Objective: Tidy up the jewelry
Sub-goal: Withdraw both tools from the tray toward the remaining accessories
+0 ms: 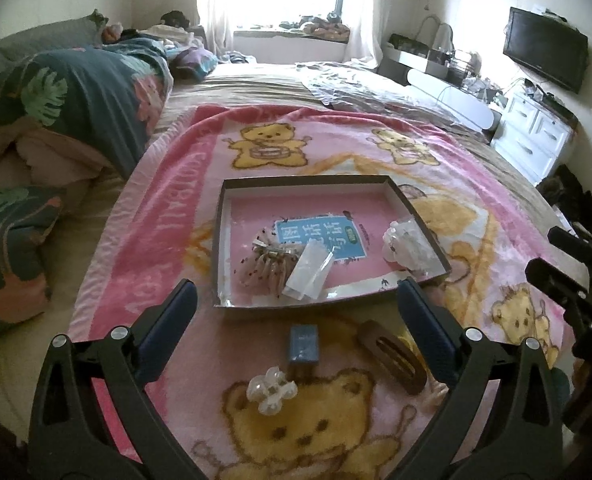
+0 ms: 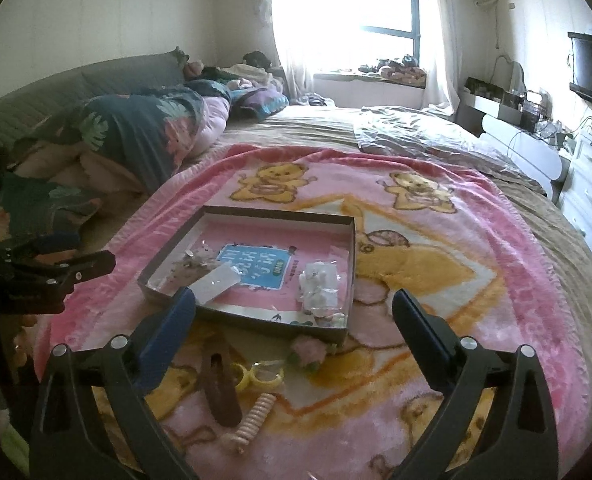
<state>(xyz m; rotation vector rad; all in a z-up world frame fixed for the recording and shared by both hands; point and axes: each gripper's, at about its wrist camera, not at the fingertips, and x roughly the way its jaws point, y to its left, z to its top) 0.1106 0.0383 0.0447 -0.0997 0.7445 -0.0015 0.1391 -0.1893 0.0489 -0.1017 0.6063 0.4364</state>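
A shallow cardboard box lid (image 1: pixel 423 216) (image 2: pixel 351 248) lies on the pink bear blanket. Inside it are a spotted hair accessory (image 1: pixel 262 266), a clear flat packet (image 1: pixel 309 270) (image 2: pixel 216 282) and a crumpled clear bag of small white pieces (image 1: pixel 405 244) (image 2: pixel 319 284). In front of the box lie a small blue box (image 1: pixel 303 344), a white hair claw (image 1: pixel 271 392), a brown barrette (image 1: pixel 391 356) (image 2: pixel 220 384), a yellow ring clip (image 2: pixel 258 376), a pink flower piece (image 2: pixel 307 350) and a peach coil hair tie (image 2: pixel 254 420). My left gripper (image 1: pixel 297 296) and right gripper (image 2: pixel 294 306) hang open above these, holding nothing.
The blanket (image 1: pixel 168 216) covers a bed with piled quilts and pillows (image 1: pixel 76 100) on the left. A white dresser (image 1: pixel 535 128) and a wall television (image 1: pixel 545 54) stand to the right. The other gripper shows at each view's edge (image 1: pixel 567 276) (image 2: pixel 48 276).
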